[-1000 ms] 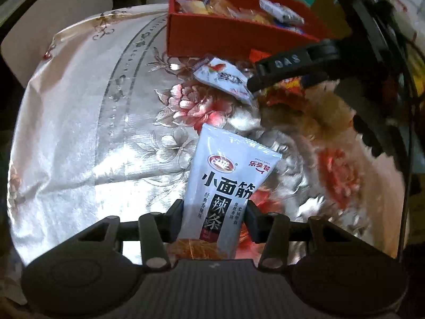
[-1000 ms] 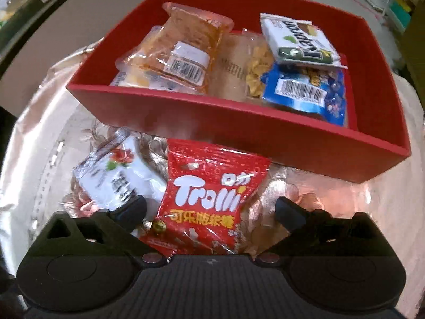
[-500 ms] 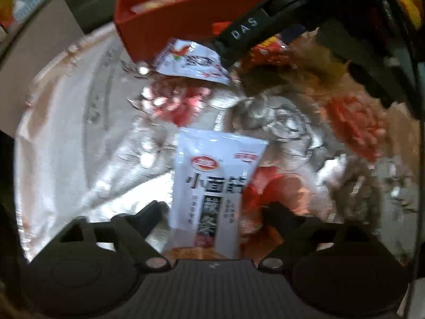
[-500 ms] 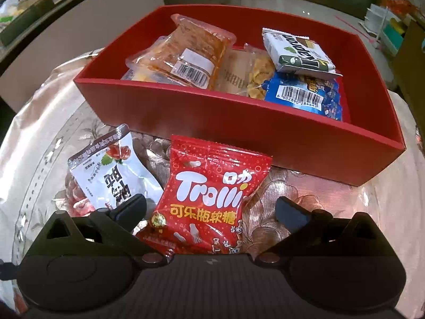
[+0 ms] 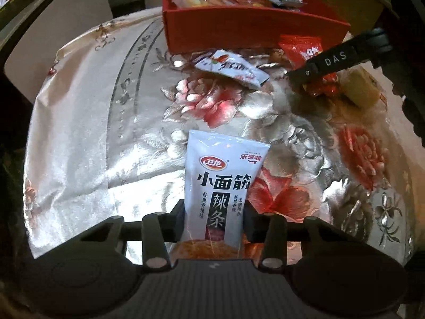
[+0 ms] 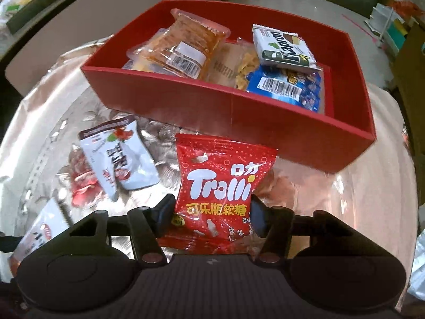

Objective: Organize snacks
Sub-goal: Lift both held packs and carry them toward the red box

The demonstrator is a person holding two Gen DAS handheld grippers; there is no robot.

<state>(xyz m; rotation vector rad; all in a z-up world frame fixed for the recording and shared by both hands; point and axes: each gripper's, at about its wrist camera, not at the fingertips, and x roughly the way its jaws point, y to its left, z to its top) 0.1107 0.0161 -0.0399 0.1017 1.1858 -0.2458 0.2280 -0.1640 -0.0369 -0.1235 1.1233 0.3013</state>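
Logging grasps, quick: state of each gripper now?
Left gripper: closed on the white spicy-strip packet.
Right gripper: closed on the red Trolli bag.

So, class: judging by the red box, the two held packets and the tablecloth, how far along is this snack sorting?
Done: the red box already holds several packets, among them a blue biscuit pack.
In hand: the left gripper is shut on the white latiao packet; the right gripper is shut on the red Trolli gummy bag.
Left: both need boxing, and the small white packet lies on the tablecloth.
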